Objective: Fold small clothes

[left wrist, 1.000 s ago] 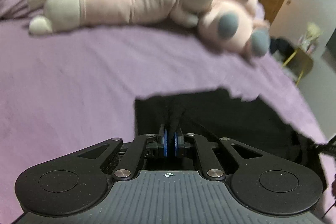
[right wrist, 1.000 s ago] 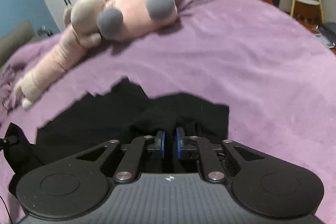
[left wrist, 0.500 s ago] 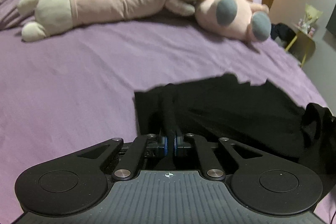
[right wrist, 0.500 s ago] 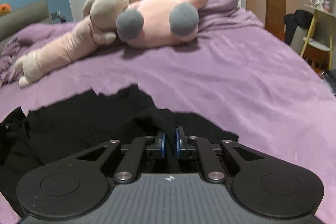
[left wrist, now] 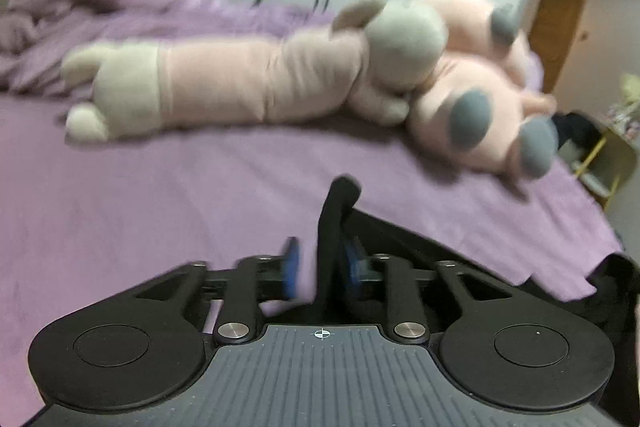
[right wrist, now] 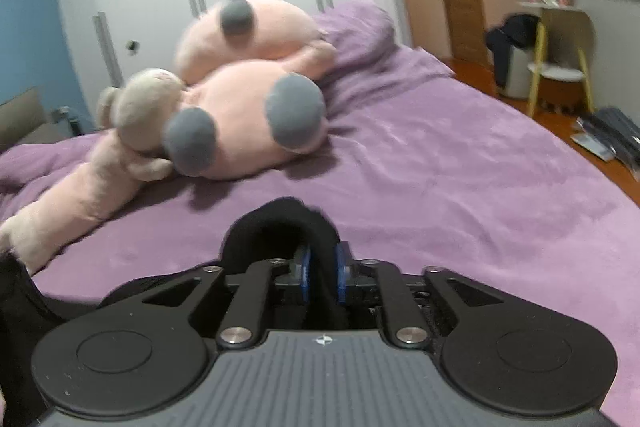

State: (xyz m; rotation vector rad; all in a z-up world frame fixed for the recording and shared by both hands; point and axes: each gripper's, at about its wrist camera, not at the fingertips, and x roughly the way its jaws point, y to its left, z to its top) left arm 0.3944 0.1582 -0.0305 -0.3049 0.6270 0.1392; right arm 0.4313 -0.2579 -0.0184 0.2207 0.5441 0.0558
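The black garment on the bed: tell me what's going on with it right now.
A person with two handheld grippers is folding a black garment on a purple bedspread. The left gripper has its jaws apart, with a fold of the cloth standing between them. The right gripper is clamped on a bunched edge of the garment. Pink plush toys lie farther back.

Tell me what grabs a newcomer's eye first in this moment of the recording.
The big pink plush toys piled at the far side of the purple bed dominate both views. Nearest the cameras is the black garment: the right gripper has it bunched between its pads, while the left gripper stands open around a fold.
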